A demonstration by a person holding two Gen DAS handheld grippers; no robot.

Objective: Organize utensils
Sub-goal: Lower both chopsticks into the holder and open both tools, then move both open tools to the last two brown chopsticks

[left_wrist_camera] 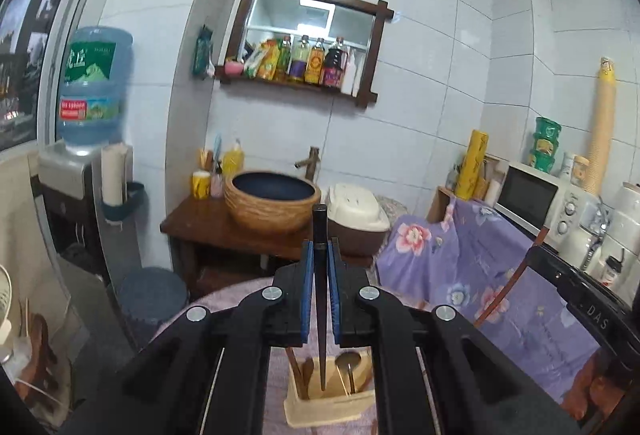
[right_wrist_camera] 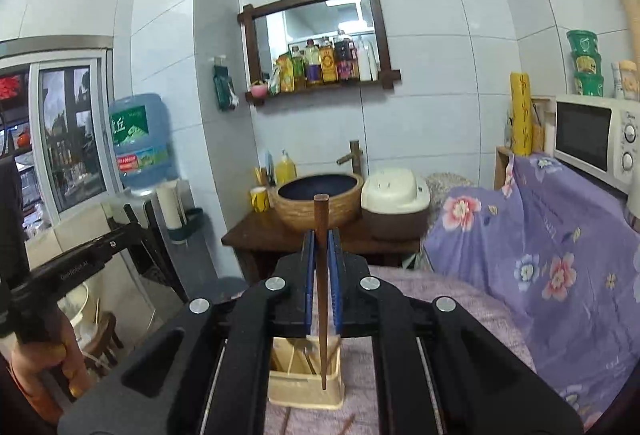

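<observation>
- Over the cream utensil holder (left_wrist_camera: 328, 401), in the left wrist view, the left gripper (left_wrist_camera: 320, 291) is clenched on a black chopstick (left_wrist_camera: 320, 231) between its blue pads.
- The stick's long axis runs from twelve o'clock down to six: the blunt butt stands above the fingertips and the thin tip hangs over the holder's mouth.
- A metal spoon (left_wrist_camera: 348, 361) lies in the holder at about three o'clock from the tip, with wooden sticks at nine o'clock.
- Risk here, as I judge it: the grip is narrow, so the stick may pivot between the pads and the tip may strike the spoon or the rim instead of entering.
- At three o'clock in this view the other gripper's dark body is near; the two tools could knock together if lowered at once.
- In the right wrist view, the right gripper (right_wrist_camera: 322, 283) is clamped on a brown chopstick (right_wrist_camera: 321, 219), butt at twelve o'clock and point at six, over the front of the same holder (right_wrist_camera: 306, 393).
- The point seems to sit near the front wall, so it may miss and land on the pink cloth (right_wrist_camera: 420, 299), where loose sticks (right_wrist_camera: 348, 421) already lie at six o'clock.
</observation>
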